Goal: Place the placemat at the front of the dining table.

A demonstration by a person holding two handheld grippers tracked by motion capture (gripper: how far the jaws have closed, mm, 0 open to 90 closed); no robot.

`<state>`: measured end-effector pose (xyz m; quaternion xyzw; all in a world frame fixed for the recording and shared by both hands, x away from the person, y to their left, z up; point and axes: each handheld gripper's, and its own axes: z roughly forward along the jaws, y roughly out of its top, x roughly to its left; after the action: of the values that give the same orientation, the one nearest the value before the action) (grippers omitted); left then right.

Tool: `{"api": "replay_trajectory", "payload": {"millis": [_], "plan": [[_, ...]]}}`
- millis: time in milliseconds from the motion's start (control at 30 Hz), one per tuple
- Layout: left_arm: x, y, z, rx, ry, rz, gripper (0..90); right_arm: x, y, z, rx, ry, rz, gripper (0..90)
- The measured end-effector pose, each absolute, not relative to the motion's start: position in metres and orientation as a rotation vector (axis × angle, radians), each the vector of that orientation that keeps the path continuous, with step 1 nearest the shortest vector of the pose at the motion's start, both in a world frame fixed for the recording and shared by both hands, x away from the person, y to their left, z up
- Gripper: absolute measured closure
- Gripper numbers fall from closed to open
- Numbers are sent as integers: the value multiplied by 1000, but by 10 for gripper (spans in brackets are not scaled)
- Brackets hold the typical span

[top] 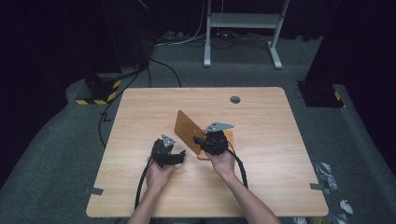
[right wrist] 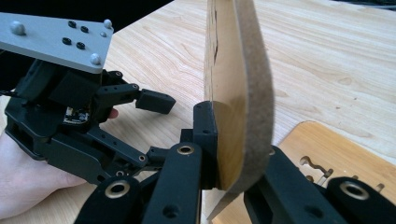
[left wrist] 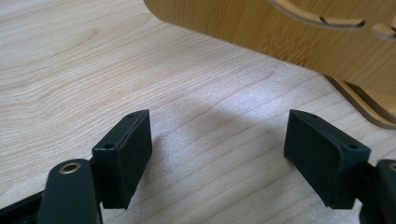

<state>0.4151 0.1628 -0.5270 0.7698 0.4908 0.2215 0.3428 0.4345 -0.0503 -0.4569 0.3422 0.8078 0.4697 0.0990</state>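
Note:
A brown wooden panel (top: 188,129) with cut-out slots stands tilted on edge at the middle of the table. My right gripper (top: 201,141) is shut on its near end; in the right gripper view the pads clamp the panel's (right wrist: 239,79) thick edge from both sides. A flat wooden base piece (top: 229,136) lies on the table beside that hand, its slots visible (right wrist: 337,150). My left gripper (top: 180,157) rests just left of the panel, open and holding nothing. Its jaws (left wrist: 217,137) stand wide over bare tabletop, with the panel (left wrist: 280,28) just beyond them.
The light wooden table (top: 140,116) has a grey round cap (top: 235,99) near its far edge. Cables trail from both grippers toward the near edge. Beyond the table stand a white frame (top: 243,21) and yellow-black striped bases (top: 100,95).

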Motion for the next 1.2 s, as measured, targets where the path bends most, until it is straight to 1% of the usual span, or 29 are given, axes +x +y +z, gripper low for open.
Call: {"api": "replay_trajectory", "payload": {"millis": [333, 1200], "plan": [[414, 162, -527, 1991, 1289, 572, 232, 433, -55, -447, 986, 2400, 1371, 864], [414, 162, -527, 1993, 1289, 573, 231, 431, -66, -433, 954, 2441, 1316, 864]]}}
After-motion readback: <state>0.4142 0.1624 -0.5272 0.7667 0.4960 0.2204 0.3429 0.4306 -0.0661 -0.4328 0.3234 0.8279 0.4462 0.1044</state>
